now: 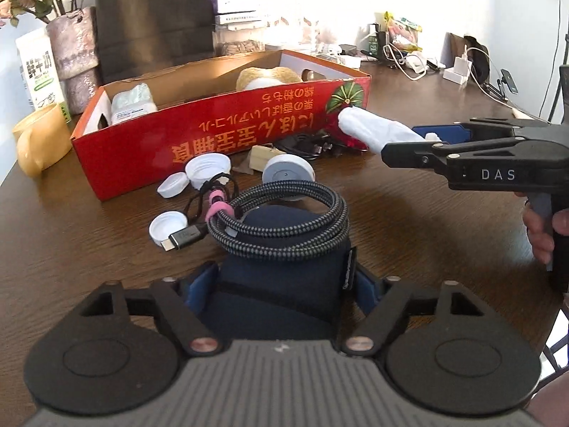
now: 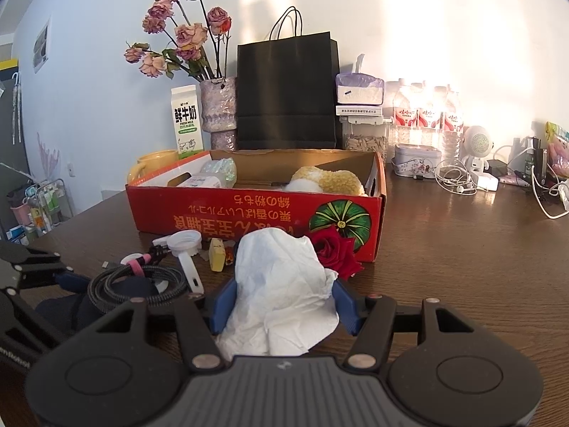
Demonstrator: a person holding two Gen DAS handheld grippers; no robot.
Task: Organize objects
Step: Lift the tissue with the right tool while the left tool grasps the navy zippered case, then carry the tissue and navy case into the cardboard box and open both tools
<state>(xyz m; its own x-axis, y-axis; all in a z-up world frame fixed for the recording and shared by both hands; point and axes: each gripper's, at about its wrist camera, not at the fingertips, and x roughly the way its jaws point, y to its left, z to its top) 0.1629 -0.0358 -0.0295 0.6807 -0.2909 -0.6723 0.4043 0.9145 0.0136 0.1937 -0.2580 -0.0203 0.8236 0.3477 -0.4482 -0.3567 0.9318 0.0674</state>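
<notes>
A dark navy fabric pouch (image 1: 284, 249) stands between the blue pads of my left gripper (image 1: 282, 277), which is shut on its sides. A coiled grey braided cable (image 1: 284, 213) with a pink tie lies on top of the pouch. My right gripper (image 2: 282, 306) is shut on a crumpled white tissue (image 2: 281, 284), and in the left wrist view this right gripper (image 1: 419, 138) holds it near the corner of the red cardboard box (image 1: 213, 135). The box holds a plush toy (image 2: 330, 179) and a wrapped packet (image 1: 131, 103). White caps (image 1: 208, 169), a round grey disc (image 1: 288, 172) and a red rose (image 2: 336, 249) lie before it.
Behind the box (image 2: 249, 213) stand a black paper bag (image 2: 284, 96), a vase of dried roses (image 2: 218, 106), a milk carton (image 2: 186, 124) and a yellow mug (image 1: 39, 138). Water bottles (image 2: 426, 114), chargers and tangled white cables (image 2: 458, 181) crowd the back right of the wooden table (image 2: 462, 267).
</notes>
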